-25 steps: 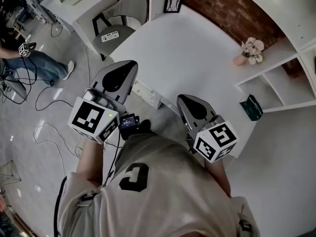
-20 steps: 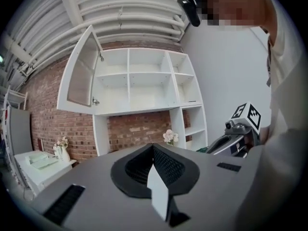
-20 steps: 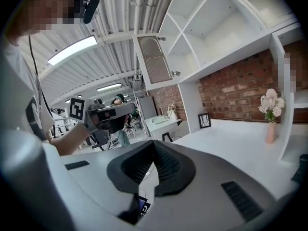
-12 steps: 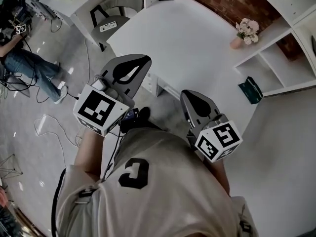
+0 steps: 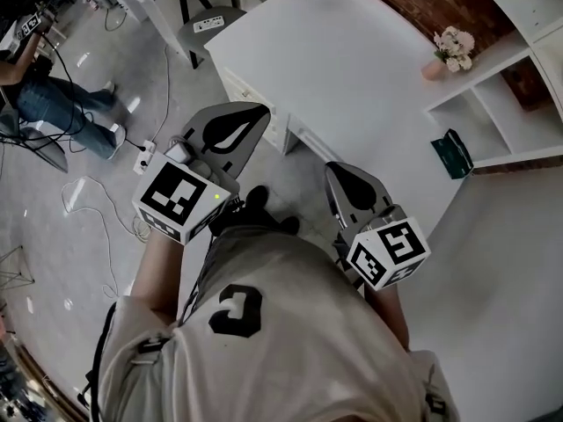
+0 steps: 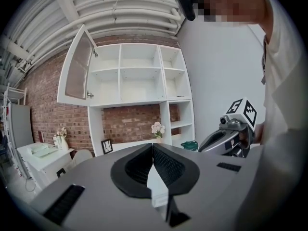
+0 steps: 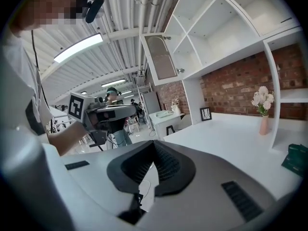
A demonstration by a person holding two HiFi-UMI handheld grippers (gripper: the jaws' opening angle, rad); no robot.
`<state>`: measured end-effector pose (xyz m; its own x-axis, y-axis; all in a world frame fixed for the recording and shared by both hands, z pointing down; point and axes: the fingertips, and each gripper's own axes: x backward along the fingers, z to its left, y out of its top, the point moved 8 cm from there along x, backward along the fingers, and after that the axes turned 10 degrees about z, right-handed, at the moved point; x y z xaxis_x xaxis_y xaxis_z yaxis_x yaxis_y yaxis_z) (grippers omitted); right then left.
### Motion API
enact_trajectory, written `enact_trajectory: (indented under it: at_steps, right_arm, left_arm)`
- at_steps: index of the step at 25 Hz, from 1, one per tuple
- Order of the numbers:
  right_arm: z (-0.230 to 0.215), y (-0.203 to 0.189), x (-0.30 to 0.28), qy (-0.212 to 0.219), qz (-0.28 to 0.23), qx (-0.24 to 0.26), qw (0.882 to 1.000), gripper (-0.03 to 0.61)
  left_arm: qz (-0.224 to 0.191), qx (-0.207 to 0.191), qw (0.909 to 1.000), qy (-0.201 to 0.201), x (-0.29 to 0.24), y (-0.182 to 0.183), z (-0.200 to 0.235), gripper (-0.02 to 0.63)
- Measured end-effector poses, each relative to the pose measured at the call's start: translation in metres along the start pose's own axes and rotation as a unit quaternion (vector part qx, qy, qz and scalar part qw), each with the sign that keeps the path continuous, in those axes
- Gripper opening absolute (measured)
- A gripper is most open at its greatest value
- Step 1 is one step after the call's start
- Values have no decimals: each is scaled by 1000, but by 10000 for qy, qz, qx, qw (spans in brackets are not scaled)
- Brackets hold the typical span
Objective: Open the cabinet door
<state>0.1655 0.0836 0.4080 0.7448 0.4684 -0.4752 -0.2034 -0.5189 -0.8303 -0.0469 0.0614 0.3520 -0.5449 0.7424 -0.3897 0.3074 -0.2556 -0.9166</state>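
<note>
White cabinet door (image 6: 77, 64) stands open; left gripper (image 6: 152, 146), right gripper (image 7: 154, 143) closed.

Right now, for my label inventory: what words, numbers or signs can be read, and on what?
"C" (perhaps "G"): dark mark on the person's shirt, seen upside down.
Left cube and right cube: square marker patterns, no words.
Teal box: nothing legible.

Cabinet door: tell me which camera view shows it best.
The left gripper view: the cabinet door is largest there, swung open at the upper left of the shelving. The right gripper view shows it smaller, also open. The head view looks down on the desk and misses it.
</note>
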Motion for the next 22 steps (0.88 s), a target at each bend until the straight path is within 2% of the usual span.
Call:
enact_trajectory:
  at_steps: [5,8,16,22]
  right_arm:
    - [5,3,-6,-110,-60,-148,9998,22]
    - [15,2,-21,-114,-41,-196,9997,23]
    - [42,17,-65,-162,-29,-89,9998,23]
    - [61,22,-96,-253,-142,221,9993,23]
  left_arm:
    - [-105,-78,9999,-108,1,2,3,17]
    - [-94,-63,9999,-114,10,-11,12,17]
    - [-174,148,9997,57,36,-41,67,17]
    - [-255,136,9996,13,45,-59,96,17]
